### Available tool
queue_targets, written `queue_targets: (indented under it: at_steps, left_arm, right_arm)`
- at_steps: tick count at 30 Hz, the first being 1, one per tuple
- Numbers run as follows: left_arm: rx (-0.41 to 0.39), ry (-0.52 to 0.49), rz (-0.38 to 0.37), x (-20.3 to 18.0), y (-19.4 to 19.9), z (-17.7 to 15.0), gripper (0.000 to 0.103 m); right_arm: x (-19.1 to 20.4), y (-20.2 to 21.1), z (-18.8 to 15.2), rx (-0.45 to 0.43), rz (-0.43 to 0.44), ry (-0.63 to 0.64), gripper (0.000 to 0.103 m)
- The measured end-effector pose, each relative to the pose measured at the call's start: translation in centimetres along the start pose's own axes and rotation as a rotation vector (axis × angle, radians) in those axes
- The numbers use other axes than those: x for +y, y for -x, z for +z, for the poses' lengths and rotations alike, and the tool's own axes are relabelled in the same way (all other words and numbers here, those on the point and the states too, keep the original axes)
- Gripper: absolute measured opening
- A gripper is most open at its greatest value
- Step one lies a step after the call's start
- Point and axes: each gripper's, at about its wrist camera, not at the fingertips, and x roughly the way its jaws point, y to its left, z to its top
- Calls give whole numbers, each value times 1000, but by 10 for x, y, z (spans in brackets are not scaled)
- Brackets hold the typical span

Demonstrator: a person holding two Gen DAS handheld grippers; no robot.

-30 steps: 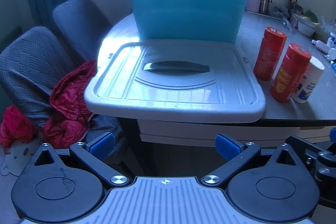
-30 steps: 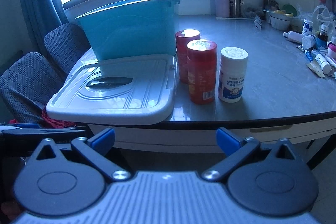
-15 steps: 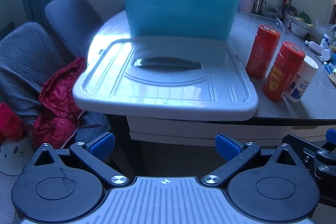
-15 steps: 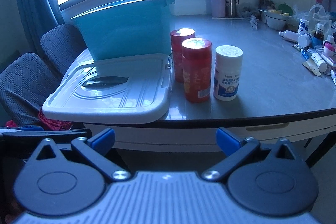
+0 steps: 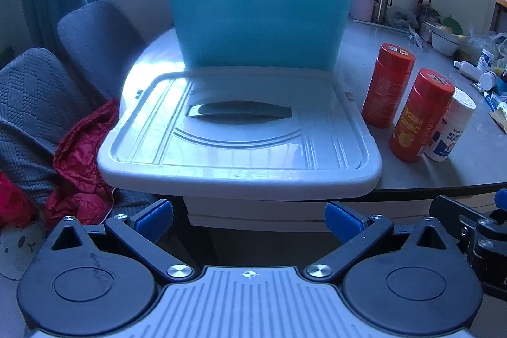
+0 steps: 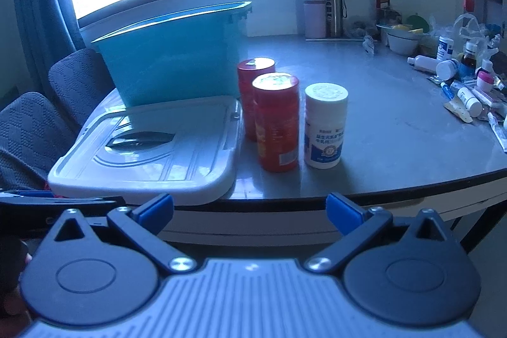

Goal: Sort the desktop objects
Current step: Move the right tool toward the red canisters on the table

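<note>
Red near bottle (image 6: 276, 122) first: right gripper (image 6: 250, 206), wide like left gripper (image 5: 248, 213), should straddle it squarely, avoiding the white bottle (image 6: 325, 125) beside.

Partly hidden bottles and an unseen bin interior

The white bottle (image 5: 450, 129) sits half behind a red bottle (image 5: 418, 116); the teal bin (image 5: 256, 21) hides its contents; far-edge clutter (image 6: 469, 84) is too small to identify.

L tool (image 5: 248, 216) & R tool (image 6: 249, 211) both spread wide, level, holding nothing
</note>
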Motion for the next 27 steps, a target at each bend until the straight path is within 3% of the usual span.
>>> queue_targets:
  at_steps: [27]
  left_arm:
    - [27, -8, 10, 2, -18, 18, 103]
  right_arm:
    - [-5, -28, 17, -51, -63, 2, 103]
